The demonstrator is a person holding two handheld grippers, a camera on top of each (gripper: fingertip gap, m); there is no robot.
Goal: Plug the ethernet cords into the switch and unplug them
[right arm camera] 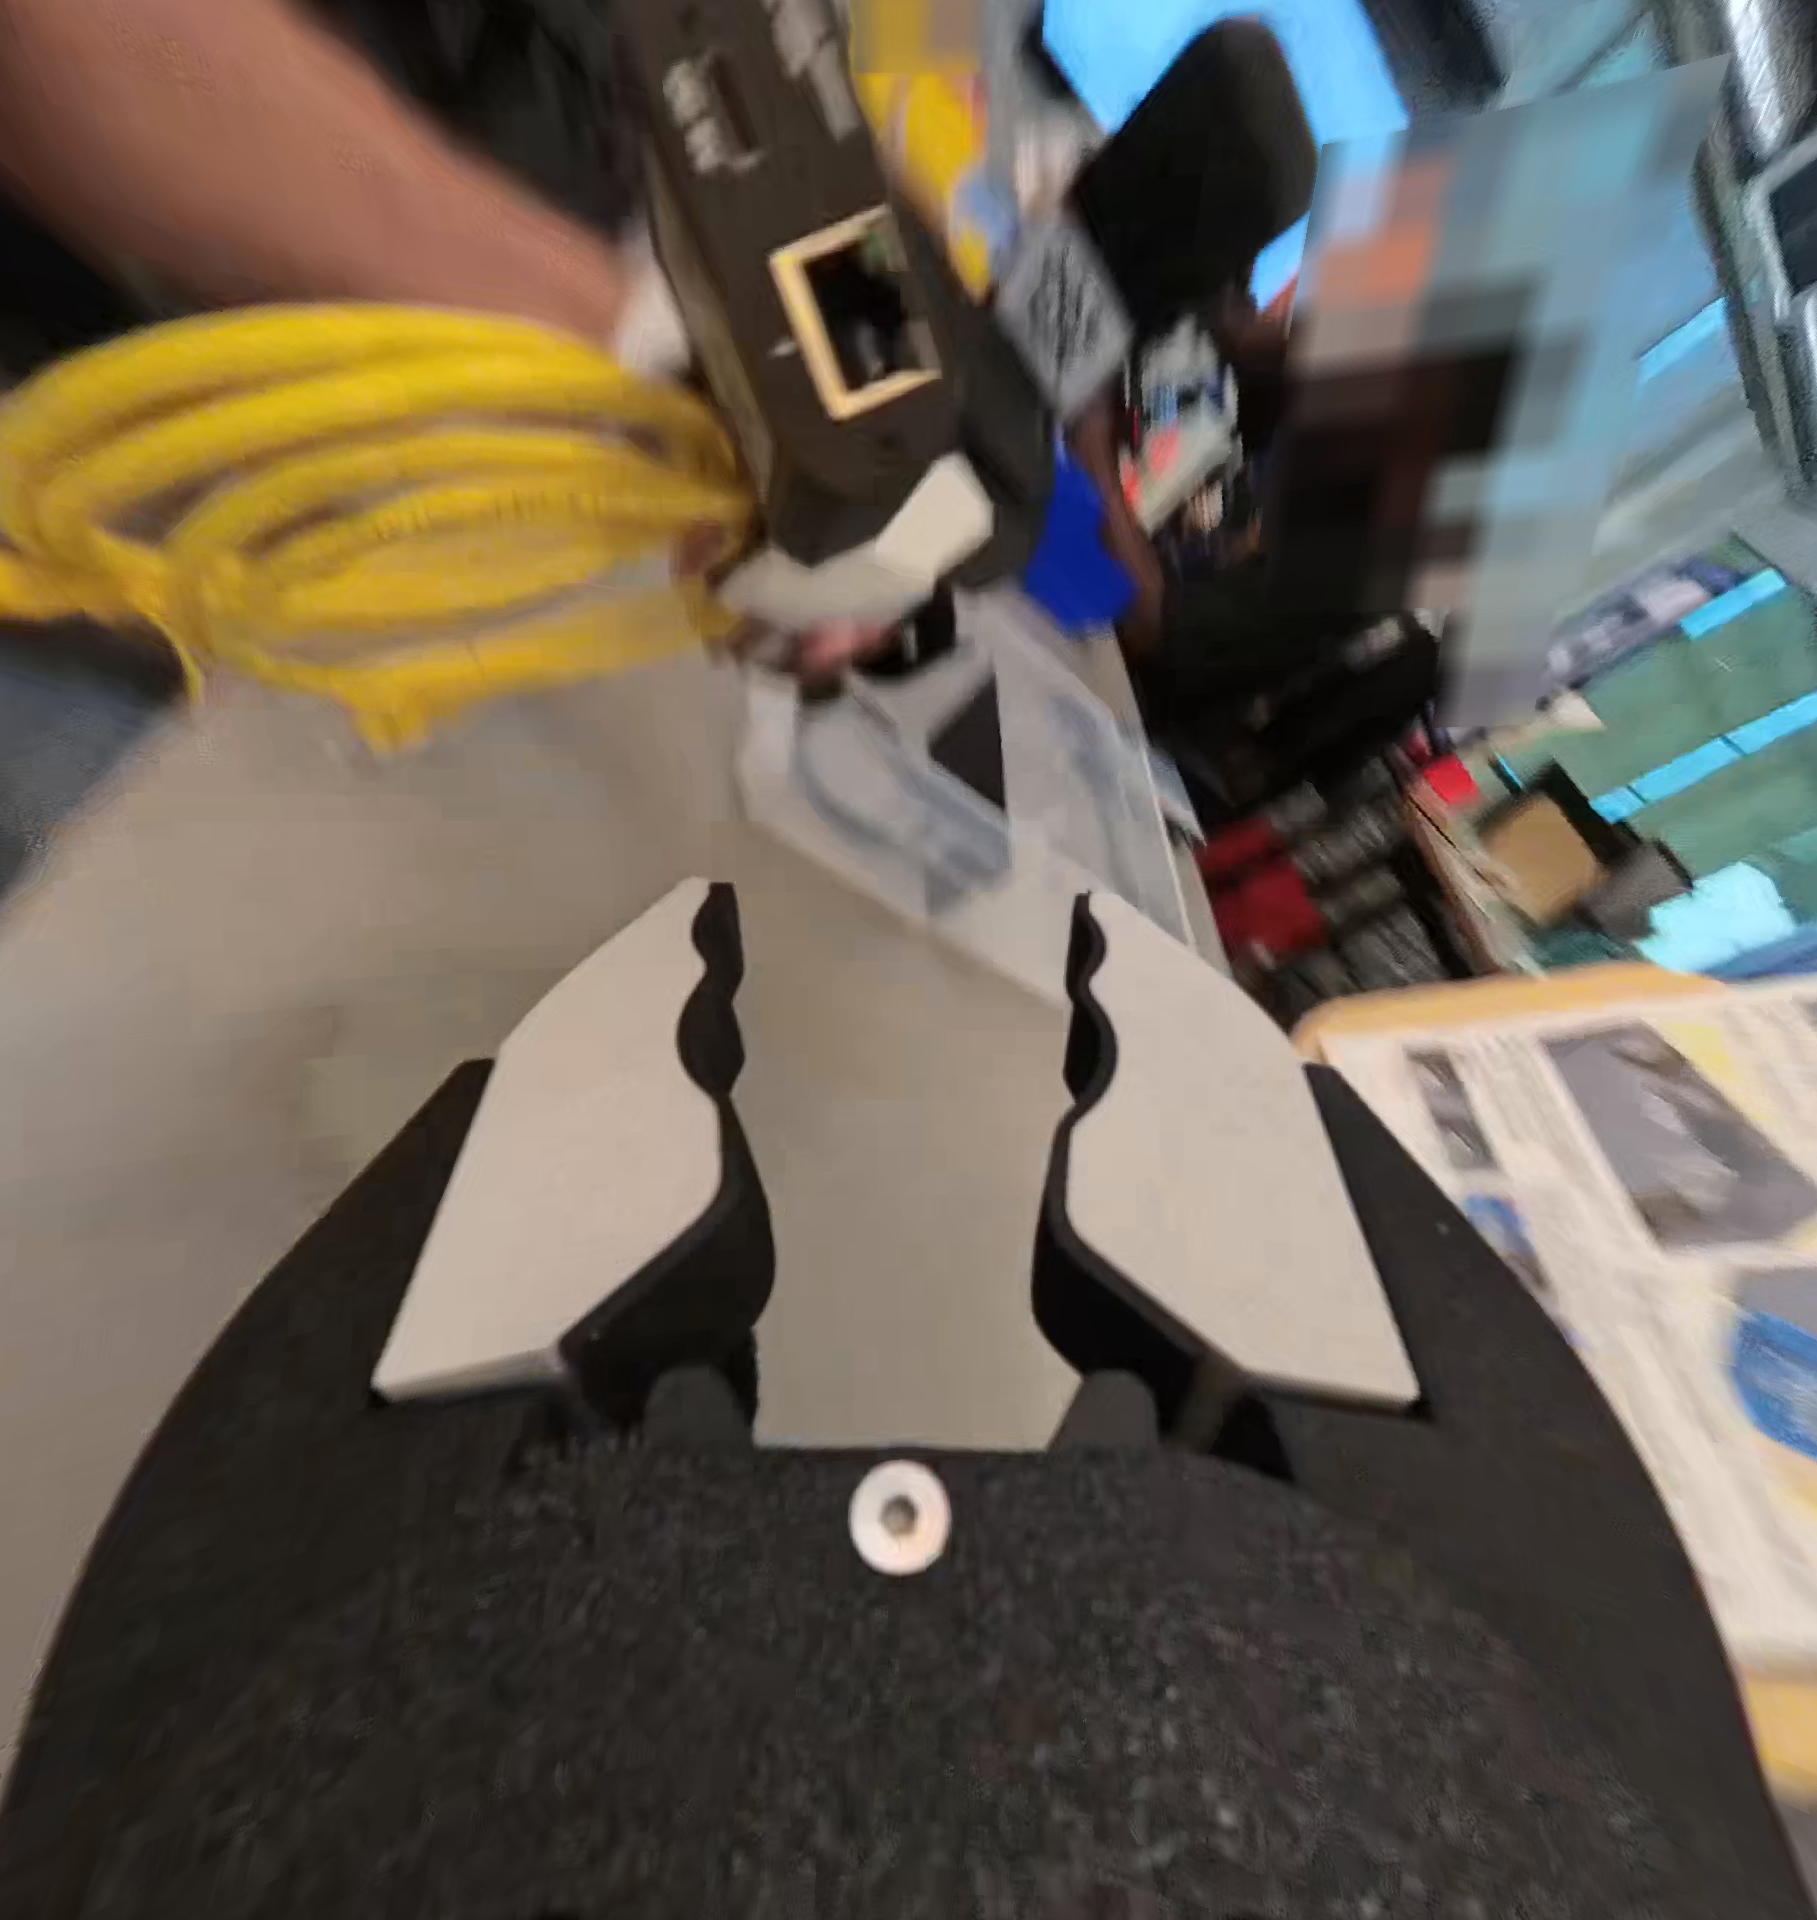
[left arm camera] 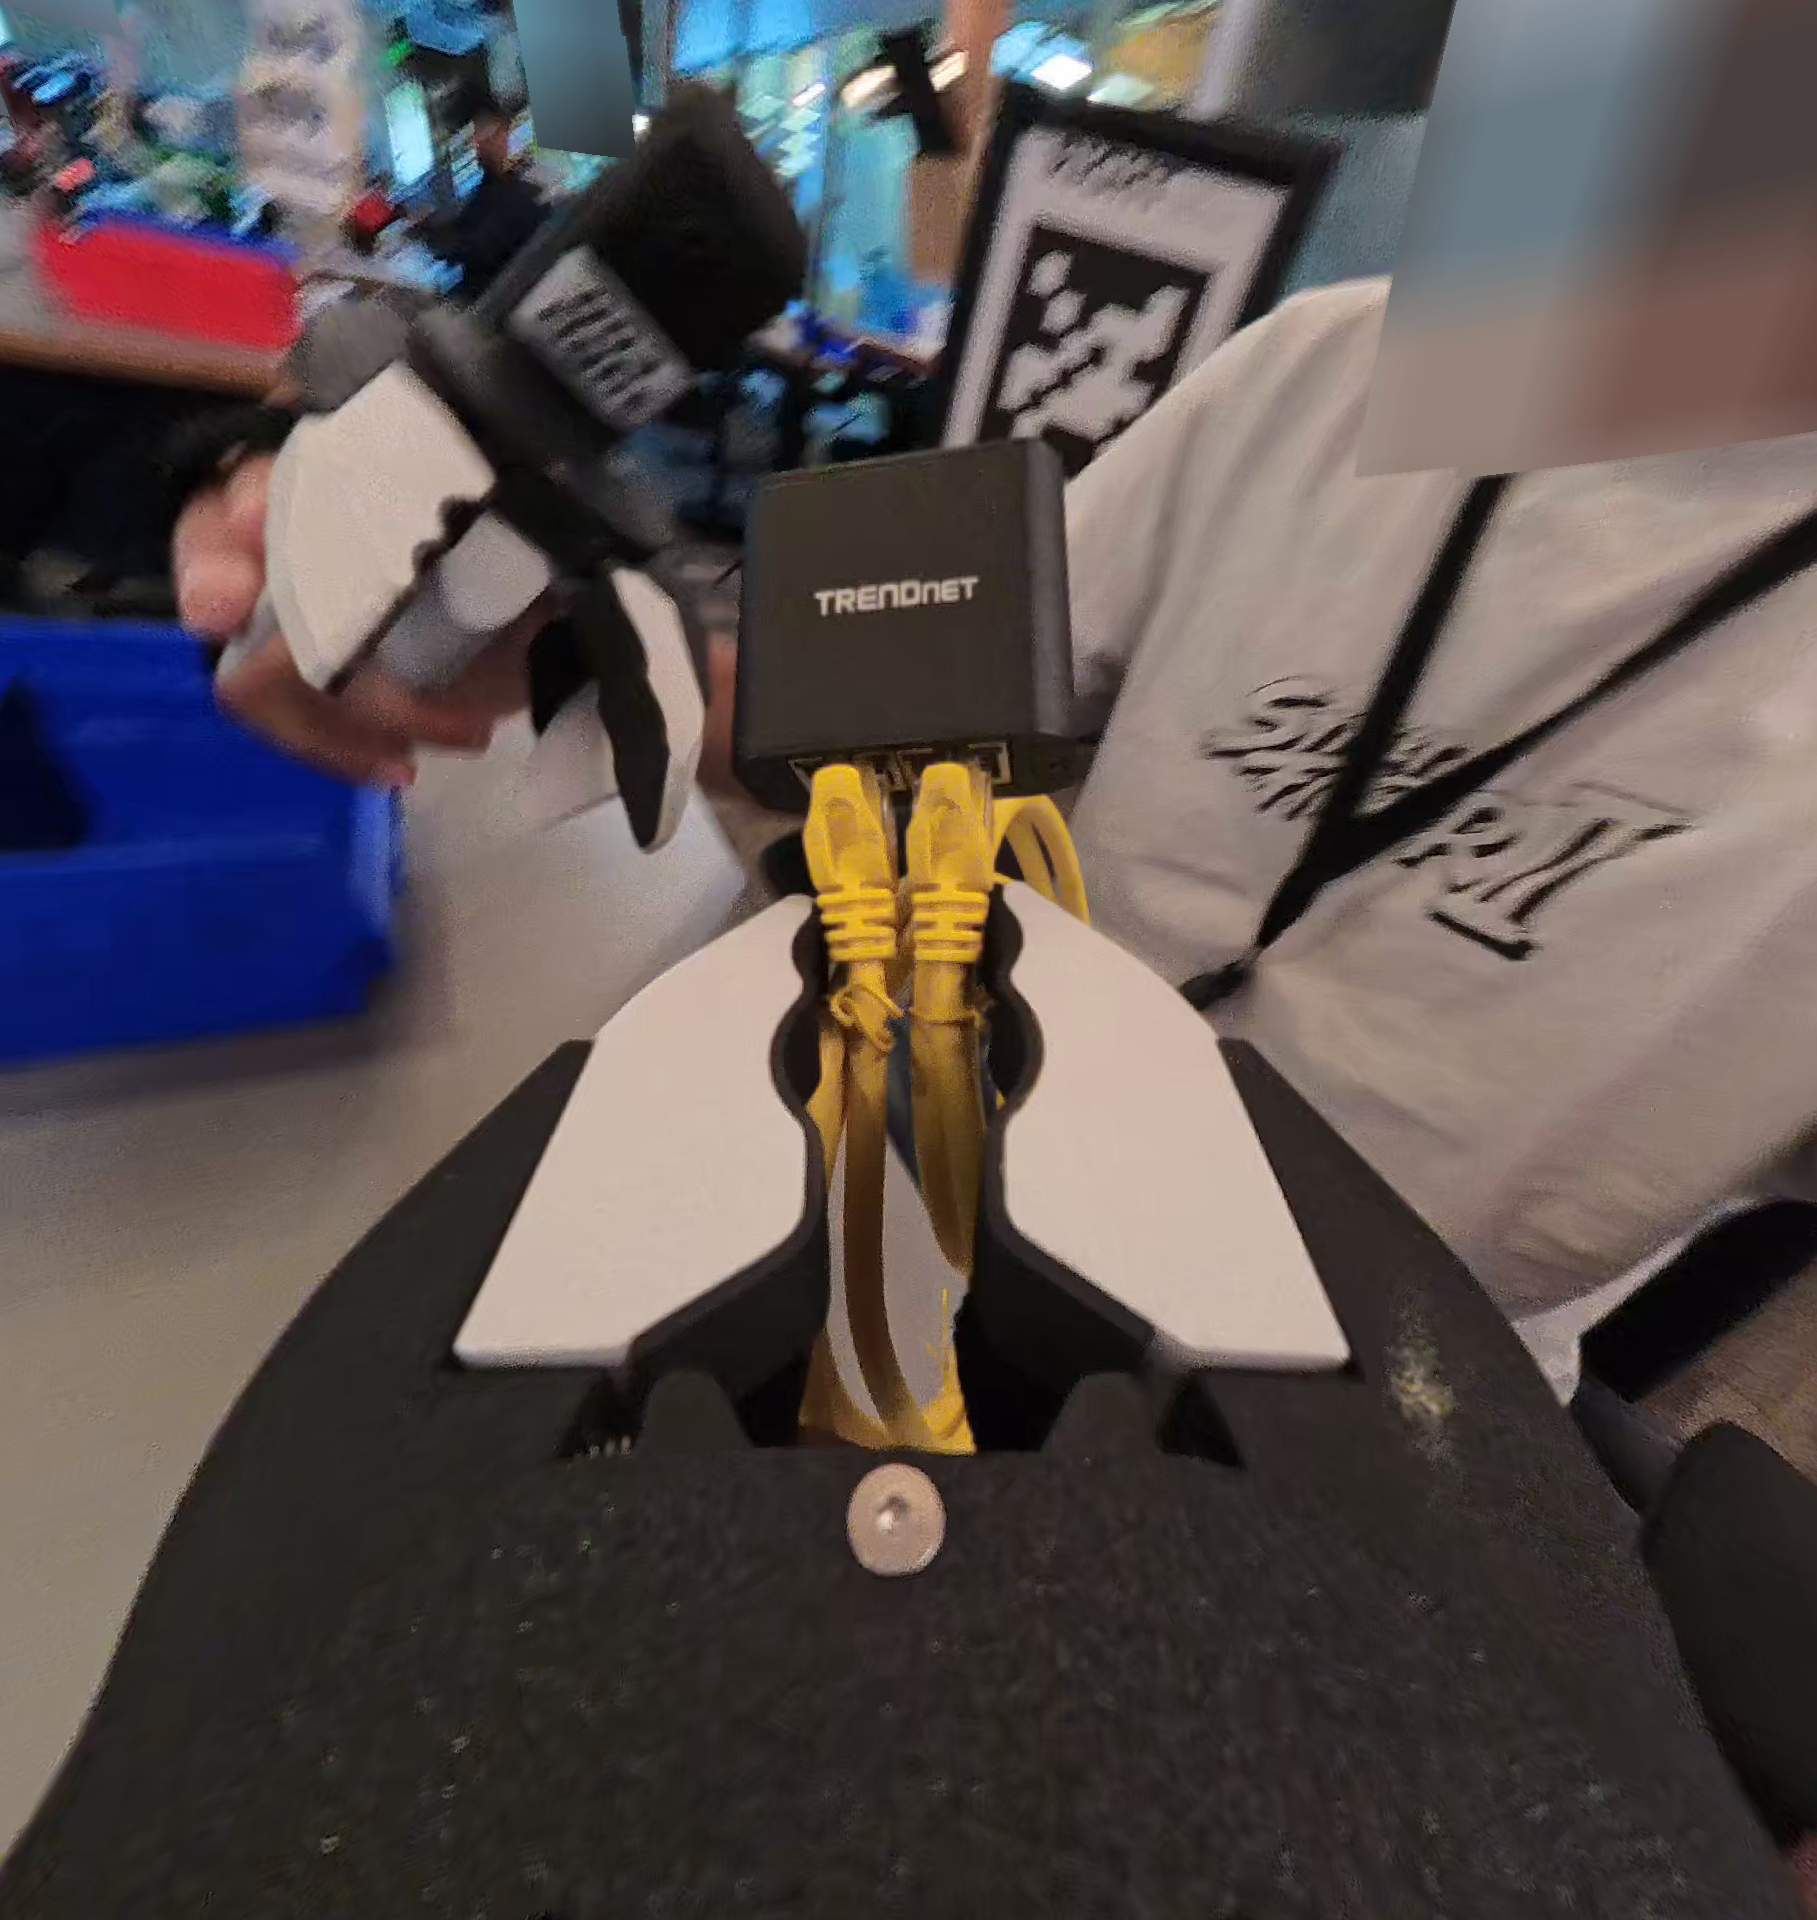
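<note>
The switch (left arm camera: 904,613) is a small black box with rounded edges, pale lettering on its top face and a row of ports along the edge that faces the left gripper (left arm camera: 906,925); it is held up off the grey table (left arm camera: 156,1299), in front of a person's grey shirt (left arm camera: 1455,831). Two yellow ethernet cords (left arm camera: 899,1091) sit in neighbouring ports, their ribbed boots side by side, and the left gripper's white fingers (left arm camera: 1080,997) are closed around both cords just behind those boots. The left wrist view alone shows the plugged ports, a blue bin (left arm camera: 156,831) to the left, and the right gripper (left arm camera: 655,748) hanging beside the switch in a hand. The right wrist view alone shows the switch's side with one empty metal-rimmed port (right arm camera: 868,312), the remaining cord bundled in yellow loops (right arm camera: 343,499) to its left, and printed sheets (right arm camera: 1631,1195) on the table. There the right gripper (right arm camera: 899,914) stands spread wide, with only bare table between its fingers.
</note>
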